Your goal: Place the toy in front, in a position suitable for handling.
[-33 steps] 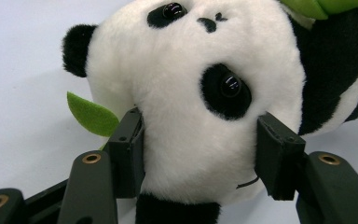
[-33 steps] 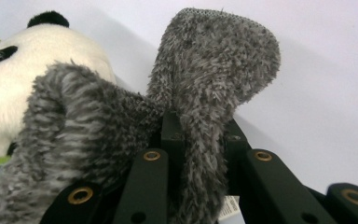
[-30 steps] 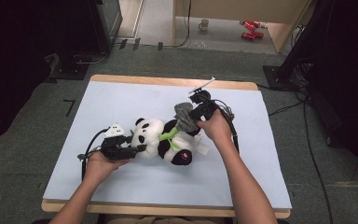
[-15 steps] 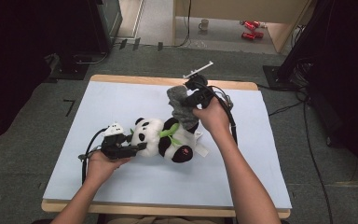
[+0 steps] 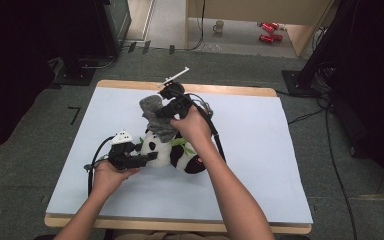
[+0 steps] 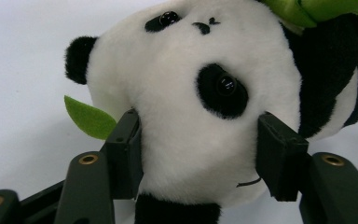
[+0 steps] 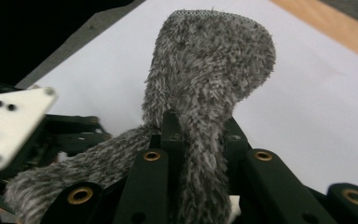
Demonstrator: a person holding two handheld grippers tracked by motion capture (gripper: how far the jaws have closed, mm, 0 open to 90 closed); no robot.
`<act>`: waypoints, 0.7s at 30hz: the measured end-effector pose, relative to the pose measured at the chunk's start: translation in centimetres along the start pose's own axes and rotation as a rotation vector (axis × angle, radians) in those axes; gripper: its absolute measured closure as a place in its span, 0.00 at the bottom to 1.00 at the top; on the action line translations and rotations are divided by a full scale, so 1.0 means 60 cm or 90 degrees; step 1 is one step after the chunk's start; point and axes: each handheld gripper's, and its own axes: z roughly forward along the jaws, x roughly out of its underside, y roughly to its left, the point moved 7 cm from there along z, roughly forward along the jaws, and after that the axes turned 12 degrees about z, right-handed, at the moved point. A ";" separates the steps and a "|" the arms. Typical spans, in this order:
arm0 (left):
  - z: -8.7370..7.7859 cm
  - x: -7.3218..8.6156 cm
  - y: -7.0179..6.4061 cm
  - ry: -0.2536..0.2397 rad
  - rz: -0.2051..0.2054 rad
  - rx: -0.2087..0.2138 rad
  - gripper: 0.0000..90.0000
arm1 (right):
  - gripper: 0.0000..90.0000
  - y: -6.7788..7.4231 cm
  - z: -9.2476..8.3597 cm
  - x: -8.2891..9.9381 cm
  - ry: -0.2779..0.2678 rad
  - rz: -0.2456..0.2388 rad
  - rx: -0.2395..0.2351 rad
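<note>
A black-and-white panda plush (image 5: 180, 157) lies on its side on the pale blue mat (image 5: 260, 150), with green felt leaves (image 5: 181, 142) at its neck. My left gripper (image 5: 147, 156) has the panda's head (image 6: 191, 84) between its pads. Both pads touch the fur, though the jaws have just been opening a little. One green leaf (image 6: 88, 119) sticks out beside the left pad. My right gripper (image 5: 159, 114) is shut on a grey fuzzy cloth (image 5: 150, 107), lifted above the panda. In the right gripper view the cloth (image 7: 209, 56) stands up out of the right gripper (image 7: 200, 126).
The mat covers a wooden table (image 5: 230, 91) on grey carpet. A dark cabinet (image 5: 115, 20) stands at the far left. On the floor beyond the table are a mug (image 5: 220, 25) and red cans (image 5: 267, 32). Cables (image 5: 330, 145) run along the right.
My right gripper has risen and moved toward the far edge of the table, taking the grey cloth up off the panda. The left hand has stayed in place on the panda's head.
</note>
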 end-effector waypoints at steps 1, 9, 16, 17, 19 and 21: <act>0.000 0.000 0.000 0.000 0.000 -0.001 0.44 | 0.86 0.007 0.006 0.001 0.002 -0.003 -0.003; 0.002 0.002 0.001 0.009 -0.005 -0.003 0.44 | 0.86 0.015 0.070 0.048 0.064 -0.013 0.010; 0.004 0.000 0.000 0.019 -0.004 -0.001 0.45 | 0.86 -0.025 0.060 0.075 0.029 0.002 0.006; 0.005 0.000 0.001 0.017 -0.008 0.000 0.45 | 0.86 -0.032 0.054 0.076 0.025 0.003 0.014; 0.004 0.001 0.003 0.017 -0.013 0.004 0.45 | 0.86 -0.047 0.043 0.079 0.023 0.008 0.035; 0.004 0.001 0.003 0.017 -0.014 0.004 0.45 | 0.86 -0.062 0.035 0.084 0.026 0.021 0.043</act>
